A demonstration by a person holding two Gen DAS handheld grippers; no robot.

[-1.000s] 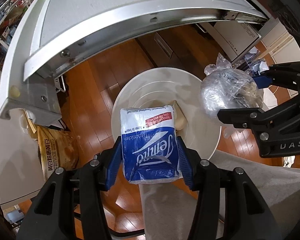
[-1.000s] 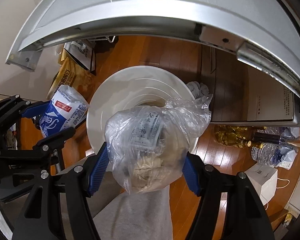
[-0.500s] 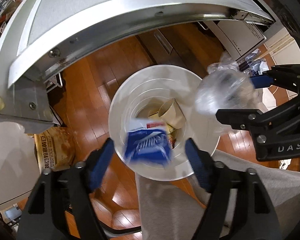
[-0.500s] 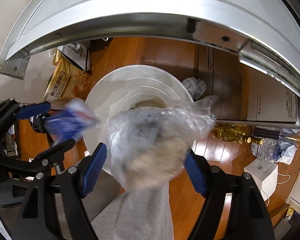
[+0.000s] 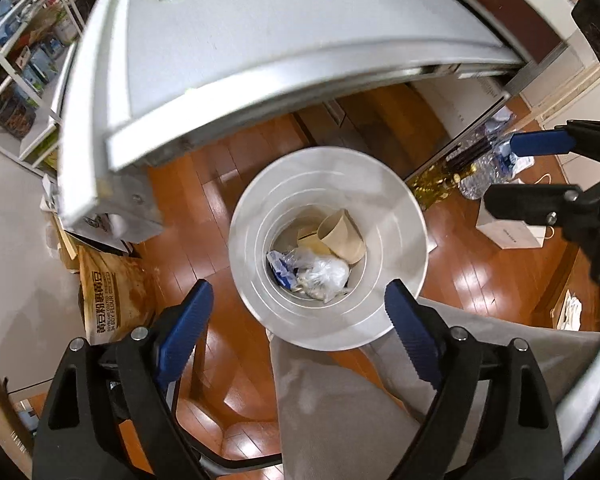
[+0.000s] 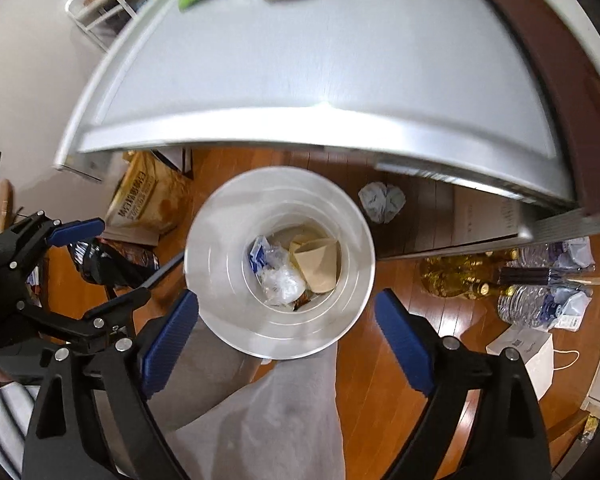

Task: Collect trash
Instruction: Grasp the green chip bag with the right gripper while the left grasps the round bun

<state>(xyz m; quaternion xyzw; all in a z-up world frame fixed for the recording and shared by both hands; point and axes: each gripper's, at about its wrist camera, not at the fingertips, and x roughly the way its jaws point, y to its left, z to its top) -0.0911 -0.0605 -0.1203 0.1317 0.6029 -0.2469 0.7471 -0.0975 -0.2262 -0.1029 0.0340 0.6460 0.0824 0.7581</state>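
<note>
Both tongs, left point(image 5: 298, 312) and right point(image 6: 286, 314), opening wide and empty over the bin point(image 5: 404, 216), so trash point(image 5: 320, 274) lands inside.

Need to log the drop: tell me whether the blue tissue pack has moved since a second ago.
Yes. The tissue pack has dropped from between the left gripper's opening jaws to the bottom of the bin, beside the clear bag.

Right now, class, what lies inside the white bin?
Inside the white bin: a blue tissue pack, a crumpled clear plastic bag and a tan paper cup. Whatever lies beneath them is covered.
</note>
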